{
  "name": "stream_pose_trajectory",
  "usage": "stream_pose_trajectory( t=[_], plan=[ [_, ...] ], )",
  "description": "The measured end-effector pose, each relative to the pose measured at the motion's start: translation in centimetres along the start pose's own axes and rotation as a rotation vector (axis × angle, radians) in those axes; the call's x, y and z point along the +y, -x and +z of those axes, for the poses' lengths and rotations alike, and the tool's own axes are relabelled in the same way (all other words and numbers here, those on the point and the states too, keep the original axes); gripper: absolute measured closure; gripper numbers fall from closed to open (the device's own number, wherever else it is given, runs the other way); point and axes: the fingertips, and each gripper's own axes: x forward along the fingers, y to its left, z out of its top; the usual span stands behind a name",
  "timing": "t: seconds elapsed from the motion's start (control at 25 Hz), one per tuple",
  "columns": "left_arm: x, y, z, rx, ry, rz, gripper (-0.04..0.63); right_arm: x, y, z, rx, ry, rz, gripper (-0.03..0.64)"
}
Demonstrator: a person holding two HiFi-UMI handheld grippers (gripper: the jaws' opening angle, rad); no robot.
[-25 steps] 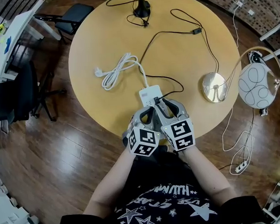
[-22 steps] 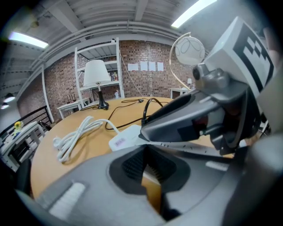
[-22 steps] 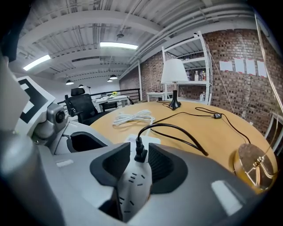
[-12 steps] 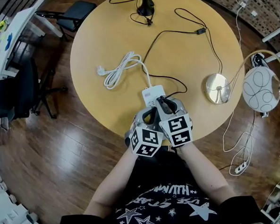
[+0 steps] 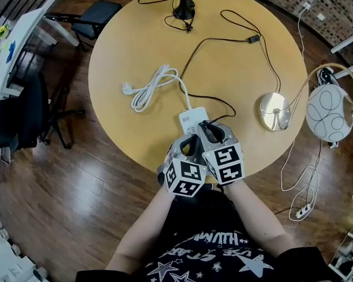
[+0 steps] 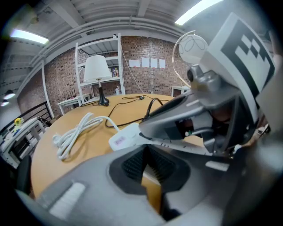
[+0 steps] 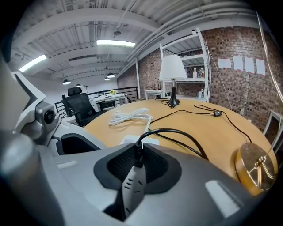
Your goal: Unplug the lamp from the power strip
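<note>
A white power strip (image 5: 191, 117) lies near the front edge of the round wooden table (image 5: 129, 45). The lamp's grey plug (image 7: 132, 185) stands in it, and its black cord (image 5: 216, 102) runs off to the brass lamp base (image 5: 273, 110). My right gripper (image 5: 209, 132) has this plug between its pads and its jaws are closing on it. Beside it, my left gripper (image 5: 187, 144) is shut on the near end of the strip (image 6: 123, 137). The two grippers touch side by side.
The strip's own white cord (image 5: 152, 85) lies coiled at the left. An in-line switch (image 5: 252, 38) sits on the black cord farther back. A shaded table lamp (image 5: 180, 9) stands at the far edge. The lamp's globe (image 5: 328, 111) hangs off the table's right side.
The right gripper's fingers have drawn together round the plug. Both hands have stayed at the power strip.
</note>
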Motion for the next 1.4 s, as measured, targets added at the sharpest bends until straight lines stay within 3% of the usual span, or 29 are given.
stream_pose_trajectory(
  t=[0.44, 0.72, 0.92, 1.08, 1.2, 1.4],
  plan=[
    [-0.1, -0.1, 0.0, 0.017, 0.003, -0.012, 0.591, 0.2, 0.8, 1.1, -0.068, 0.022, -0.008, 0.563],
    [0.1, -0.1, 0.0, -0.004, 0.006, -0.01, 0.592, 1.0, 5.1, 10.5, -0.3, 0.158, -0.015, 0.563],
    [0.3, -0.2, 0.0, -0.037, 0.046, -0.011, 0.592, 0.0, 7.0, 11.9, -0.349, 0.138, -0.028, 0.563],
    [0.1, -0.3, -0.1, -0.063, -0.046, 0.006, 0.592, -0.4, 7.8, 11.5, -0.342, 0.121, -0.033, 0.563],
    [1.3, 0.7, 0.3, -0.092, -0.032, 0.062, 0.592, -0.6, 8.3, 11.0, -0.344, 0.091, -0.022, 0.563],
    [4.4, 3.9, 3.4, -0.216, 0.019, 0.19, 0.592, -0.8, 9.3, 10.9, -0.363, 0.073, -0.021, 0.561]
  ],
)
